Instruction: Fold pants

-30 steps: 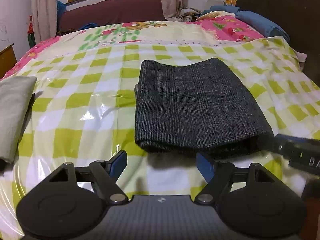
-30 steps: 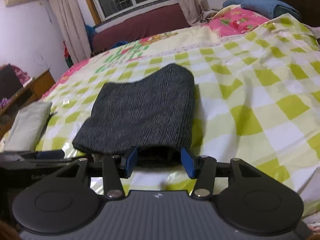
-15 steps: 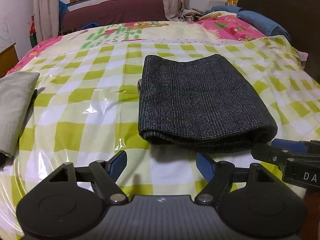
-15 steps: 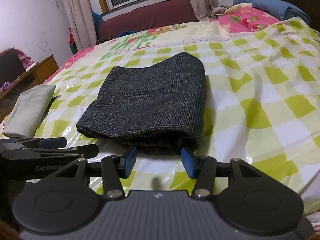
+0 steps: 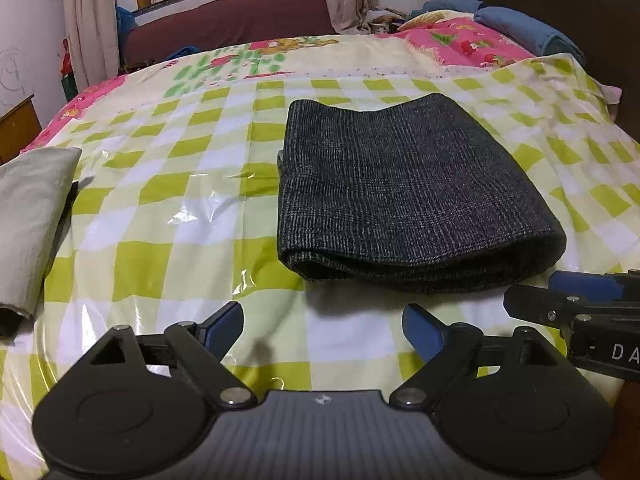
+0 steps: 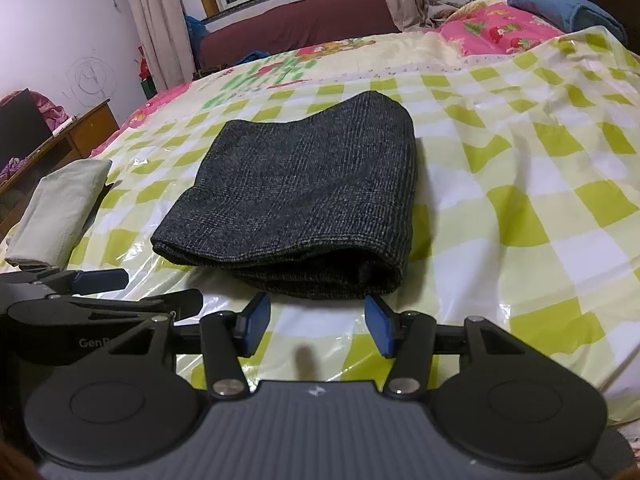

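Note:
The dark grey pants (image 5: 404,196) lie folded into a thick rectangle on the green-and-white checked plastic sheet (image 5: 168,216) over the bed. They also show in the right wrist view (image 6: 304,196). My left gripper (image 5: 323,326) is open and empty, just short of the near folded edge. My right gripper (image 6: 317,322) is open and empty, close to the pants' near right corner. The right gripper also shows at the right edge of the left wrist view (image 5: 580,296). The left gripper shows at the left of the right wrist view (image 6: 100,288).
A folded pale grey-green cloth (image 5: 28,216) lies at the bed's left edge, also in the right wrist view (image 6: 60,216). Pink bedding and a blue rolled blanket (image 5: 528,32) sit at the far right by the dark headboard. A wooden cabinet (image 6: 56,148) stands left of the bed.
Both grippers have drawn back and up from the pants' near edge. The pants lie still and both jaws stay open.

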The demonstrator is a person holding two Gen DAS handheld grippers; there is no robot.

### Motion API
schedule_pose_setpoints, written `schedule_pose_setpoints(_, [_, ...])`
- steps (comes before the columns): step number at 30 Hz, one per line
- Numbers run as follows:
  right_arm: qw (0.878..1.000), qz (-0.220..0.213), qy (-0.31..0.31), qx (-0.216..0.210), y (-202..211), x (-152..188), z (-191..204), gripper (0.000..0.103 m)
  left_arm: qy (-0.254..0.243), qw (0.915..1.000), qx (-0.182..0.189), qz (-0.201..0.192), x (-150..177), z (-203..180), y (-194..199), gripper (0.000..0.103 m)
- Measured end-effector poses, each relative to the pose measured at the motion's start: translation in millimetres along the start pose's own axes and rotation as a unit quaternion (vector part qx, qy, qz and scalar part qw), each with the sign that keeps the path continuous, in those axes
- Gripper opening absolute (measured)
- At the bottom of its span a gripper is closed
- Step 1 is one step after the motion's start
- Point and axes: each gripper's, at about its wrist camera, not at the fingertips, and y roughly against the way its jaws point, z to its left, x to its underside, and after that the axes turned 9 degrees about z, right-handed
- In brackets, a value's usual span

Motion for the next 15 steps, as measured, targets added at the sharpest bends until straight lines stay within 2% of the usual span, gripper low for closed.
schedule_pose_setpoints(7, [1.000,0.007,-0.001,0.000,-2.9,0.7,-0.6,0.054,-0.013,0.9998,-0.012,0.010,0.6,-4.3,-3.7,0.100])
schedule_pose_setpoints(15, [1.000,0.005,-0.001,-0.004,-2.8,1.0,-0.7,0.054,-0.023,0.9996,-0.007,0.012,1.5,-7.4,-4.9,0.100])
